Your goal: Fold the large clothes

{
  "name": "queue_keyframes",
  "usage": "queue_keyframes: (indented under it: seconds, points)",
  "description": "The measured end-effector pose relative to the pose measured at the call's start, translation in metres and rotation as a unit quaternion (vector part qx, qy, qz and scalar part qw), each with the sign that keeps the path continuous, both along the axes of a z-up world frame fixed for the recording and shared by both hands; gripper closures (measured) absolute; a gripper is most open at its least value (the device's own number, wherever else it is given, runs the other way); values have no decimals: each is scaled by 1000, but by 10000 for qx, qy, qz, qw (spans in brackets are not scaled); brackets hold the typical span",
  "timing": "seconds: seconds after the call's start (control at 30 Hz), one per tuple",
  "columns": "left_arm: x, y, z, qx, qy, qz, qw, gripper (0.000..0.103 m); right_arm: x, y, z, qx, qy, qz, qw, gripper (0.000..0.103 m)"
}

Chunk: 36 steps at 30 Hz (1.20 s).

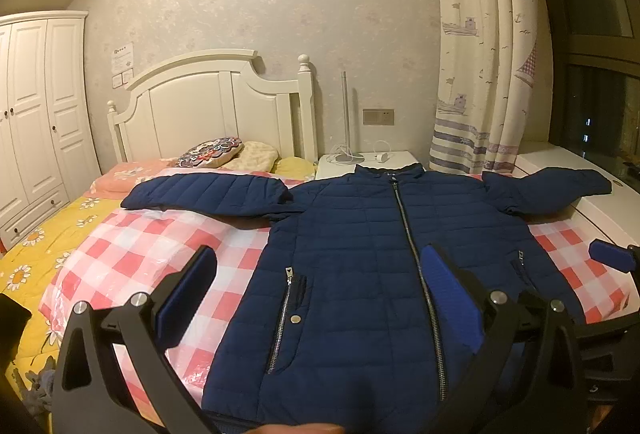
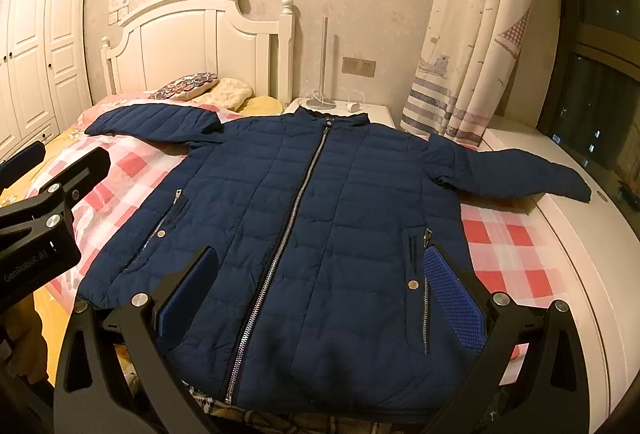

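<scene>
Lying flat and face up across the bed, the navy quilted jacket has its front zip closed and both sleeves spread out to the sides. It rests on a pink-and-white checked sheet that covers the yellow flowered bedspread.

Your left gripper hangs above the lower half of the jacket with its jaws spread wide and nothing between the blue pads. Your right gripper hovers over the jacket's hem area, also wide apart and gripping nothing; the zip runs up between its fingers in that view. Neither gripper touches the fabric as far as you can see.

One sleeve lies toward the pillows near the white headboard; the other sleeve reaches over onto the white ledge beside the curtain. The collar points toward the nightstand.
</scene>
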State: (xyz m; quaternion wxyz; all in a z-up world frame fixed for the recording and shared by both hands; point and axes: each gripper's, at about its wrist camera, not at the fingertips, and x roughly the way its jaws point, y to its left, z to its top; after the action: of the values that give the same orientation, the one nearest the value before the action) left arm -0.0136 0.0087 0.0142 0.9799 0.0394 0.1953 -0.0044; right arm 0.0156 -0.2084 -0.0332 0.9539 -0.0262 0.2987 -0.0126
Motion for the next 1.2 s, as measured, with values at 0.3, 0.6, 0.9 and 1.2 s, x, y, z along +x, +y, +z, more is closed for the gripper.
queue_keyframes:
  seconds: [0.3, 0.6, 0.9, 1.2]
  points:
    - [-3, -3, 1, -4, -31, -7, 10000, 2, -1, 0, 1, 7, -49, -11, 10000, 5]
    - [-2, -5, -1, -23, -36, 13, 10000, 2, -5, 1, 3, 6, -140, -3, 9999, 5]
    - [0, -12, 2, -3, -74, 11, 10000, 2, -4, 3, 4, 10, -155, -3, 9999, 5]
    - [2, -12, 2, -18, -75, -11, 10000, 2, -5, 3, 2, 27, -155, 15, 9999, 5]
